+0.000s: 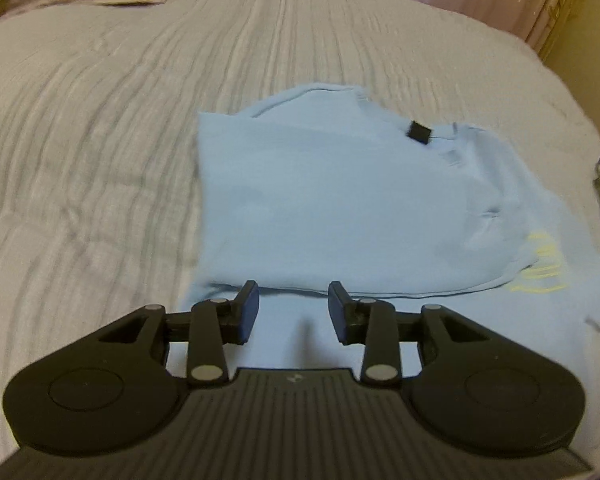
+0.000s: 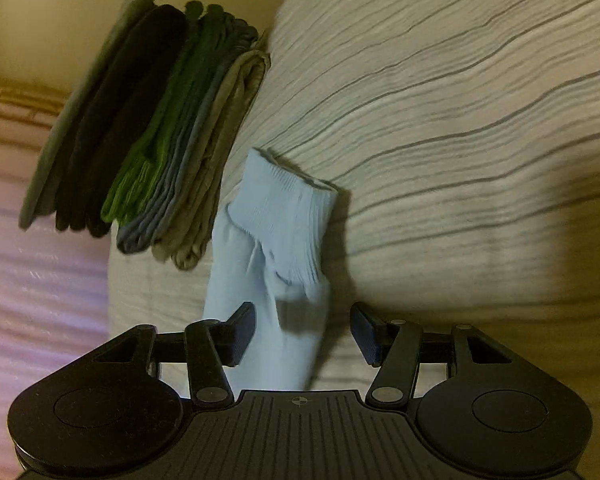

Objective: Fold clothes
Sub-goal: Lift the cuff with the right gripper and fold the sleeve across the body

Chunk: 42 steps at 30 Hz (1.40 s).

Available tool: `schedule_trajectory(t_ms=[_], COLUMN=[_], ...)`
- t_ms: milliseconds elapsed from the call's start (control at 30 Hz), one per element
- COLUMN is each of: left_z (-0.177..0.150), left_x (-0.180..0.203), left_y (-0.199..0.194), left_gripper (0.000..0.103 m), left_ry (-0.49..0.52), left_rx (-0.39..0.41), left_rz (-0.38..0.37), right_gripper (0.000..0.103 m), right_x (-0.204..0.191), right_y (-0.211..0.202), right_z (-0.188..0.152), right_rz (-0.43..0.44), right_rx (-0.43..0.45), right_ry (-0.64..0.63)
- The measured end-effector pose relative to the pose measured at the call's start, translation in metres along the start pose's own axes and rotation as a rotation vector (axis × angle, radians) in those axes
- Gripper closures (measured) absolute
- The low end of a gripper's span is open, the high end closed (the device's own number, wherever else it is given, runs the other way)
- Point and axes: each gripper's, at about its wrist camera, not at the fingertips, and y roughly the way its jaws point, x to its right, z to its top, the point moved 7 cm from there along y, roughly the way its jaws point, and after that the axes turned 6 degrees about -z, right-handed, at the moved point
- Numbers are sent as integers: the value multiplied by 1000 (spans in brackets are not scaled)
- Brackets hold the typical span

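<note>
Lying on the striped grey bedspread [image 1: 100,140], a light-blue sweatshirt [image 1: 340,200] is seen partly folded. The left gripper [image 1: 293,312] is held released above its near edge, nothing between the jaws. The right gripper [image 2: 303,334] is spread too; the ribbed sleeve cuff [image 2: 288,220] sits ahead, unpinched, beside a stack of folded clothes [image 2: 148,132].

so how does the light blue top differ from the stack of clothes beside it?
The light blue top is one garment, only partly folded; its ribbed cuff lies loose between the open right gripper fingers. The stack of clothes holds several finished pieces piled together. The top is one pale colour; the stack mixes black, green, grey and tan. Both rest on the striped bedspread.
</note>
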Motion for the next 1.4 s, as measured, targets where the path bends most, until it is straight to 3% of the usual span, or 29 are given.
schedule_trajectory(t_ms=[33,67,167,267,367,433,533,600,633,667,700,767,833,933,1067,1167,1200,1267,1333,1400], left_z=[0,0,2,1,-3,-6,-11,-15,-17,-19,-22,-27,-31,-37,-36,-26,-22,-15,-5,4], left_x=[2,4,4,-2,-15,-25,-41,-52,-57,-63,-70,-81,-91,-100,-103,-96,-91,-79,-66,-53], left_y=[1,1,-2,-10,-16,-20,-27,-31,-33,-34,-36,-37,-36,-33,-22,-9,-5,4,13,22], left_gripper=[71,71,71,71,71,71,71,71,71,71,71,71,70,70,70,70,70,70,70,70], left_ry=[-17,-38,-95,-132,-161,-189,-240,-270,-282,-293,-303,-321,-337,-347,-337,-329,-324,-297,-251,-206], left_rx=[-2,-3,2,19,26,30,39,47,52,54,56,53,46,36,24,26,28,36,43,49], left_rz=[-12,-26,-59,-75,-66,-58,-57,-56,-53,-47,-41,-28,-15,-13,-22,-50,-61,-84,-90,-94], right_gripper=[84,98,100,100,100,99,99,97,84,28,3,2,3,3,3,19,19,19,19,19], right_x=[-7,-17,-78,-179,-268,-305,-325,-311,-298,-283,-265,-232,-203,-173,-154,-146,-145,-143,-145,-156], right_y=[3,5,0,-22,-54,-90,-142,-176,-182,-185,-183,-172,-153,-125,-74,-43,-34,-17,-7,-13], right_z=[2,5,1,-51,-140,-216,-339,-414,-444,-471,-494,-525,-533,-511,-451,-407,-393,-360,-336,-325], right_rz=[-11,-48,-144,-32,147,286,505,623,639,642,620,576,502,344,115,-5,-43,-146,-217,-175], right_rx=[5,12,116,202,214,186,158,93,47,6,-22,-77,-131,-155,-102,-34,-19,-50,-148,-199], right_ry=[-29,-85,-386,-714,-983,-1159,-1422,-1607,-1688,-1762,-1823,-1912,-1943,-1932,-1937,-1951,-1944,-1868,-1743,-1613])
